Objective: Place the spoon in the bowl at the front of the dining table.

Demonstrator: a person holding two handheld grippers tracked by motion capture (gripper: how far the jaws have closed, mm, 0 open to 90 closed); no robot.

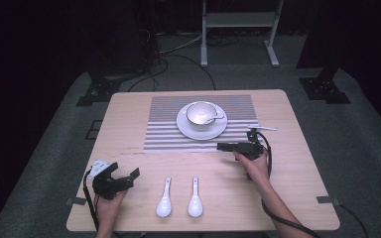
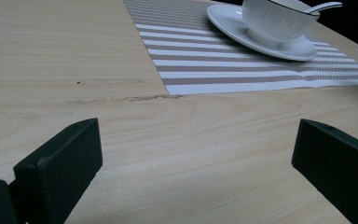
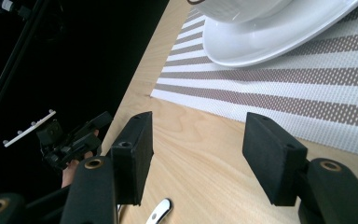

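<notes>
A white cup [image 1: 200, 113] with a small spoon [image 1: 214, 118] in it stands on a white saucer [image 1: 191, 130], on a striped placemat [image 1: 163, 136]. Two white ceramic spoons [image 1: 164, 198] [image 1: 195, 198] lie side by side near the front edge, bowls toward me. My left gripper [image 1: 131, 179] rests open at the front left, left of the spoons; its jaws stand wide apart over bare wood [image 2: 196, 158], facing the cup [image 2: 279, 18]. My right gripper [image 1: 223, 147] hovers open at the mat's front right edge, jaws [image 3: 200, 149] empty, saucer [image 3: 270, 42] just beyond.
A slim pale utensil [image 1: 264, 128] lies at the placemat's right edge behind my right hand. The wooden table [image 1: 297, 163] is bare on the right. A white frame [image 1: 238, 29], cables and dark stands occupy the floor beyond. The left gripper [image 3: 70, 140] appears far off.
</notes>
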